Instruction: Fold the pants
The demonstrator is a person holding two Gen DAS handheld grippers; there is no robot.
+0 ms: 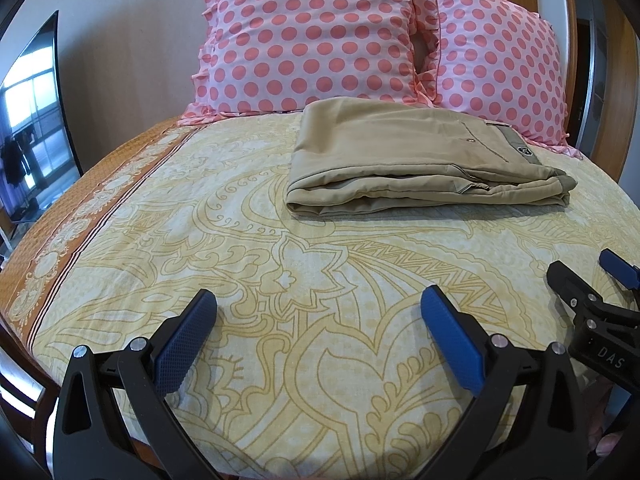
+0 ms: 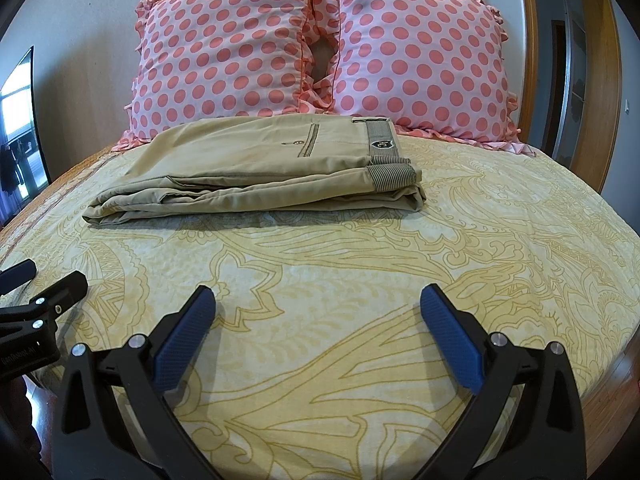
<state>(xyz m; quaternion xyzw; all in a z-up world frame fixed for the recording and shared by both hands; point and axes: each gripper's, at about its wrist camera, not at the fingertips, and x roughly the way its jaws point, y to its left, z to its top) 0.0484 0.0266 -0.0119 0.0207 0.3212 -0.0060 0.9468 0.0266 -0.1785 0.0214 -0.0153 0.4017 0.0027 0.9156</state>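
Tan pants [image 1: 420,160] lie folded in a flat stack on the bed, just in front of the pillows, waistband to the right; they also show in the right wrist view [image 2: 264,168]. My left gripper [image 1: 318,300] is open and empty, over the bedsheet well short of the pants. My right gripper [image 2: 318,300] is open and empty too, also short of the pants. Each gripper shows at the edge of the other's view: the right one [image 1: 592,276] and the left one [image 2: 44,276].
A yellow patterned bedsheet [image 1: 280,280] covers the bed. Two pink polka-dot pillows [image 2: 224,52] [image 2: 420,60] lean on the headboard behind the pants. A dark screen [image 1: 32,120] stands left of the bed. A wooden frame [image 2: 532,40] is at the right.
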